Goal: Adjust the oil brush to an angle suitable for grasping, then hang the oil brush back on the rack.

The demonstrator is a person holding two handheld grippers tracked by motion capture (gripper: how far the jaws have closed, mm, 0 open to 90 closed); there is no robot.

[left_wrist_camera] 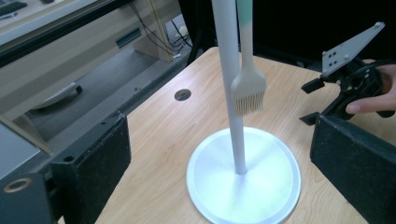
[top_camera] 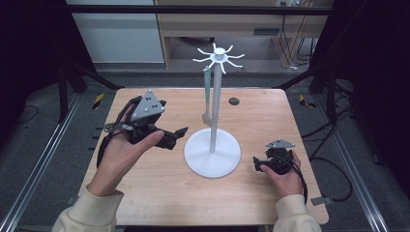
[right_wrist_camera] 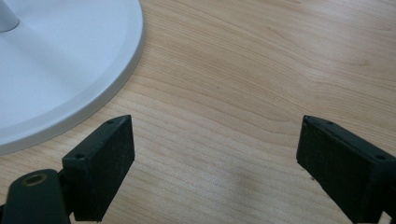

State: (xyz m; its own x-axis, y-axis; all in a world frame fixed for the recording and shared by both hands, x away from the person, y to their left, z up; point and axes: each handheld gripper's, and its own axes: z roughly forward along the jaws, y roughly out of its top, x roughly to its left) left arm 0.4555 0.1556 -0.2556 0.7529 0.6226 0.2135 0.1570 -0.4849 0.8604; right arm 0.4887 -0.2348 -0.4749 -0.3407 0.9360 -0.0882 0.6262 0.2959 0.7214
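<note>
Brush: a silicone basting brush (left_wrist_camera: 248, 88) with a pale head and a green handle hangs from a hook of the white stand, close beside the pole, its bristles clear of the base, over the middle of the counter.
Handling: it looks light, with a stiff handle and soft, bendy bristles (likely a little slippery); the flat neck just above the bristles, or the handle itself, seems the surest place to take hold.
Stand: the white stand (top_camera: 213, 116) has a round base (left_wrist_camera: 261, 186) near the counter's centre and a crown of hooks (top_camera: 218, 57) at the top.
Left tool: the left tool (top_camera: 180, 132) points at the stand from the counter's left side, jaws spread wide with nothing between them.
Right tool: the right tool (top_camera: 256, 165) sits low near the counter's right front, jaws wide, nothing held, just beside the base rim.
Counter: the counter (top_camera: 159, 193) is pale wood with a small dark grommet (top_camera: 234, 101) toward its far edge.
Hard to make out: which hook carries the brush, and its hanging loop, are too small to tell; the left gripper view cuts the handle off at the top.
</note>
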